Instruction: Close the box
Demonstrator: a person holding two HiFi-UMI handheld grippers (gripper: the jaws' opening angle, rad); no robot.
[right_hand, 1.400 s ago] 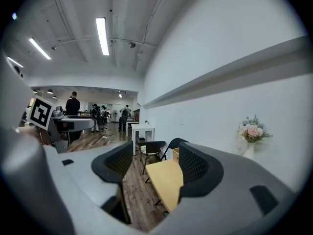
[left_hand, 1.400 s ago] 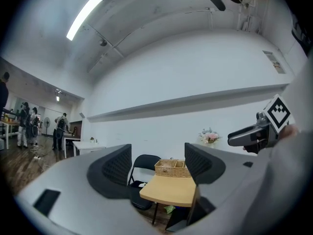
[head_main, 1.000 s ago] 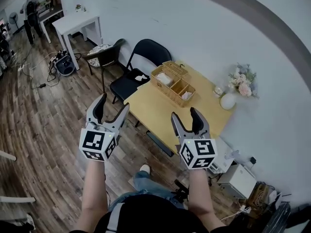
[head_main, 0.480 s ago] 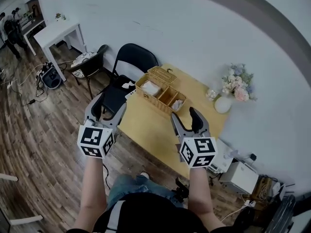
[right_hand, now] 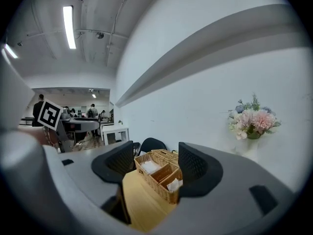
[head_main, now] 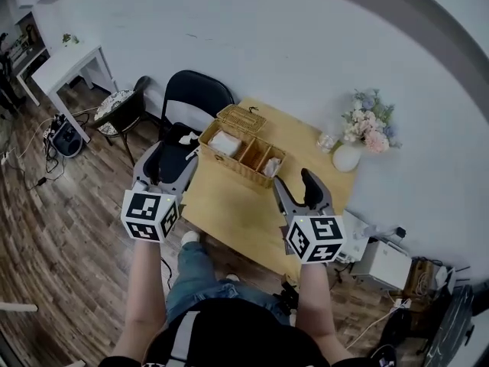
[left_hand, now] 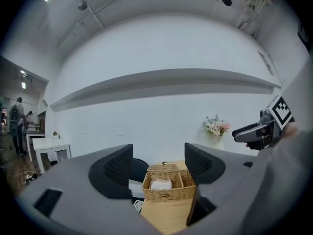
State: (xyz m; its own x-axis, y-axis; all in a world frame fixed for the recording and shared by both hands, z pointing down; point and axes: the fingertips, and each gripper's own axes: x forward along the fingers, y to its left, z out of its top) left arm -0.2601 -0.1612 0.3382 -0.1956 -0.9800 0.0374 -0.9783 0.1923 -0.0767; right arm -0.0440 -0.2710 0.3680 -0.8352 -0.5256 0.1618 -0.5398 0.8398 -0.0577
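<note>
The step in hand looks like the approach; both grippers hover short of the bench (head_main: 237, 205), well apart from the wicker box (head_main: 238, 155), which sits toward the bench's far side with its lid (head_main: 241, 118) lying open beyond it; the left gripper (head_main: 166, 163) has its jaws spread with nothing between them, and so has the right gripper (head_main: 296, 186); the next move probably calls for reaching past the box to the lid and swinging it over the compartments; counted: one box, one lid, seemingly three compartments, two grippers, one vase of flowers (head_main: 365, 125), two chairs (head_main: 192, 96).
</note>
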